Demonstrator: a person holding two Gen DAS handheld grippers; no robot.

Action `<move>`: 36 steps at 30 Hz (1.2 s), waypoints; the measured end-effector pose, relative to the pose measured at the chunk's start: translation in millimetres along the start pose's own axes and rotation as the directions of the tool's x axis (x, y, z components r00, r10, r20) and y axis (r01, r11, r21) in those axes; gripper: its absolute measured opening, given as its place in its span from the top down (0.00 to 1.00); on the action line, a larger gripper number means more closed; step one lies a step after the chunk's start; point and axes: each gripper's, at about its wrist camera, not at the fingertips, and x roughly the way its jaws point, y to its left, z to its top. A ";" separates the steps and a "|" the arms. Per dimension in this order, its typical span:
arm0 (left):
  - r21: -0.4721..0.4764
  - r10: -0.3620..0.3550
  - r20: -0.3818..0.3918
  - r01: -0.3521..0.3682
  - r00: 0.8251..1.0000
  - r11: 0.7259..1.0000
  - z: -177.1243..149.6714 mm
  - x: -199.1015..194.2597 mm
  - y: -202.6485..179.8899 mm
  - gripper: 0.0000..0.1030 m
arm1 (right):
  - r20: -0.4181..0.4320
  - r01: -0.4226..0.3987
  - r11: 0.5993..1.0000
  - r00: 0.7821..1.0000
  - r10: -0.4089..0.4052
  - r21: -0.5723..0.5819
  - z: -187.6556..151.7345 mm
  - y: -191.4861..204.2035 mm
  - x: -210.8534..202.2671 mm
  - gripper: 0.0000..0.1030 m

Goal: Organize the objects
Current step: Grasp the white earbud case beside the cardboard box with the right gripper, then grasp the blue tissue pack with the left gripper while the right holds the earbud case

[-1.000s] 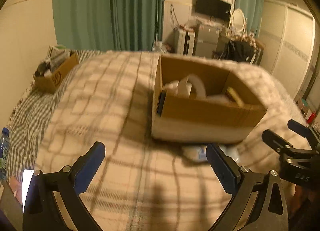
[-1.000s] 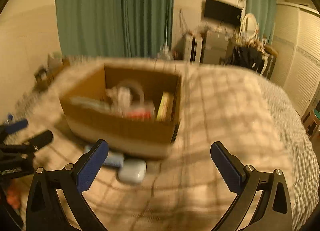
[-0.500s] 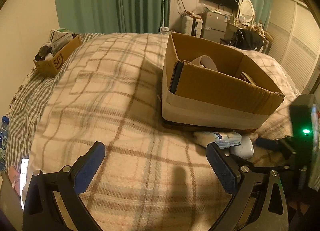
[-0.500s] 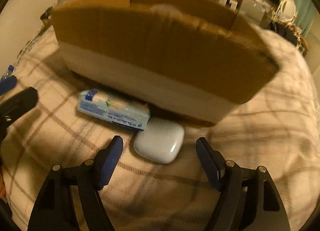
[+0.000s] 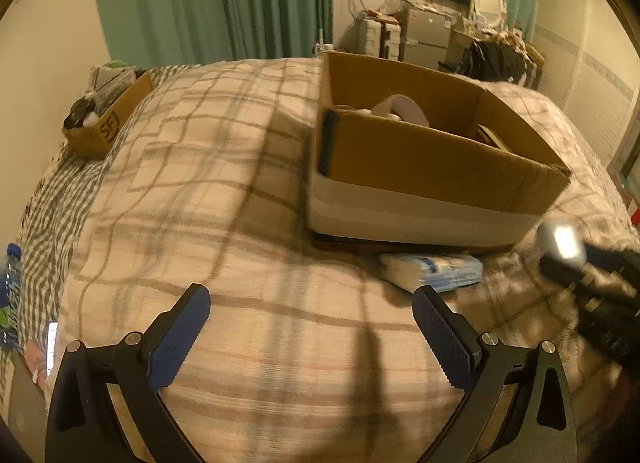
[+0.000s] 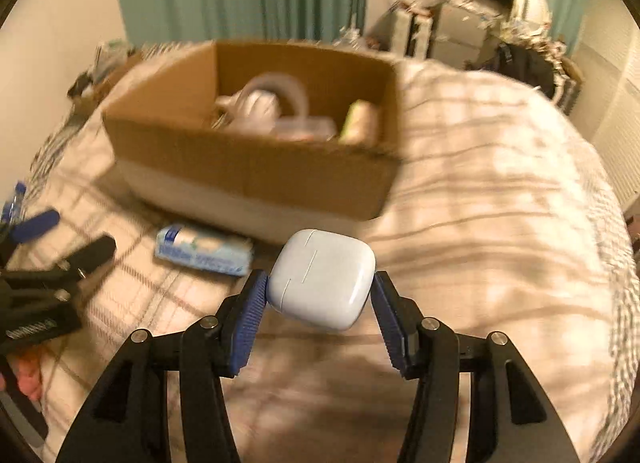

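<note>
My right gripper [image 6: 318, 295] is shut on a white earbud case [image 6: 322, 279] and holds it above the plaid blanket, in front of the open cardboard box [image 6: 256, 167]. The box holds a tape roll [image 6: 276, 91] and several other items. A blue-and-white tissue pack [image 6: 204, 253] lies on the blanket against the box's front wall. My left gripper [image 5: 312, 333] is open and empty, low over the blanket, with the tissue pack [image 5: 432, 271] just beyond its right finger. The box [image 5: 432, 167] is ahead on the right. The right gripper with the case [image 5: 562, 245] shows at the right edge.
A smaller cardboard box [image 5: 104, 119] full of items sits at the bed's far left edge. A water bottle [image 5: 10, 295] stands off the bed's left side. Green curtains [image 5: 216, 3] and cluttered furniture [image 5: 432, 35] stand beyond the bed.
My right gripper closed on the earbud case and lifted it off the blanket, away from the tissue pack. The left gripper stayed nearly still, open.
</note>
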 end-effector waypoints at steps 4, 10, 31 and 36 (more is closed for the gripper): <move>0.051 -0.056 -0.010 0.057 0.998 0.997 1.7 0.6 -32.0 0.00 | 0.027 0.060 0.998 0.998 -0.061 0.015 4.9 -16.9 -14.3 0.48; 0.096 -0.055 -0.030 0.057 0.998 0.994 -2.1 18.4 -70.4 0.00 | 0.008 0.005 0.997 1.000 -0.006 0.081 7.4 -37.5 -7.6 0.48; 0.087 -0.083 -0.079 0.090 0.993 0.992 -5.5 49.2 -81.8 0.23 | -0.006 -0.014 0.992 1.000 0.015 0.129 6.5 -32.3 9.1 0.48; 0.077 -0.096 -0.051 0.100 0.994 0.992 -11.7 27.7 -76.0 0.23 | 0.014 -0.025 0.992 1.000 0.023 0.121 5.8 -30.4 3.4 0.48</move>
